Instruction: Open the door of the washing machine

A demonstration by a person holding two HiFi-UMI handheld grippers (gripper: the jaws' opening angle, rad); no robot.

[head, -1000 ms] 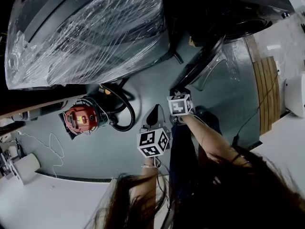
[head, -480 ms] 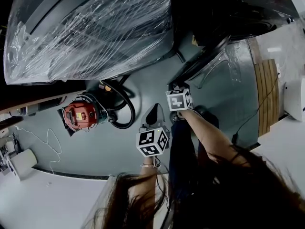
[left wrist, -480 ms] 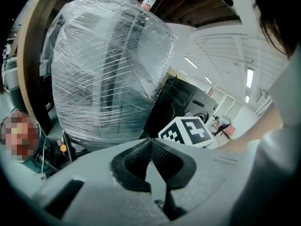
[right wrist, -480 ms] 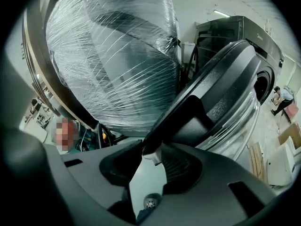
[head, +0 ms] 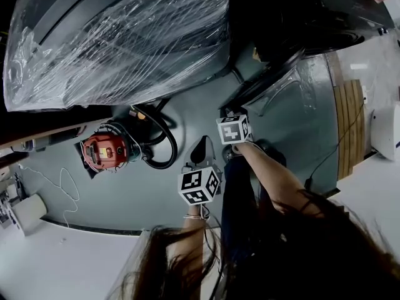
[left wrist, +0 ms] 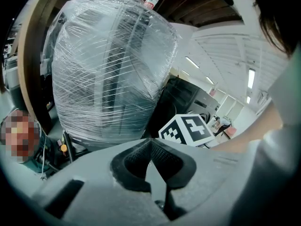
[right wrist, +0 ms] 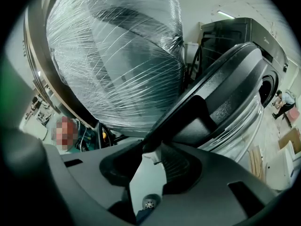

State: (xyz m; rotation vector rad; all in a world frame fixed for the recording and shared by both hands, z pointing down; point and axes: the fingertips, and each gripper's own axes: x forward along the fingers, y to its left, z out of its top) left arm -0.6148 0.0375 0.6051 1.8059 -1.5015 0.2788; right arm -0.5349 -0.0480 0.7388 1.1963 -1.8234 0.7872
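Door [right wrist: 225, 93] sits right of the wrapped machine [head: 119, 36], already swung out. Right gripper [right wrist: 151, 149] is pinched narrow on its edge, left gripper [left wrist: 149, 144] closed on nothing. Thin grip, so 1 jerky pull could slip it off and the door swings back, I reckon.

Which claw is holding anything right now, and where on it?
Right claw pinches the washer door at its rim edge. Left claw is shut on nothing.

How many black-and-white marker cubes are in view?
2: one cube on the left hand-held gripper, lower centre; one cube on the right hand-held gripper, gripping the dark washing machine door.
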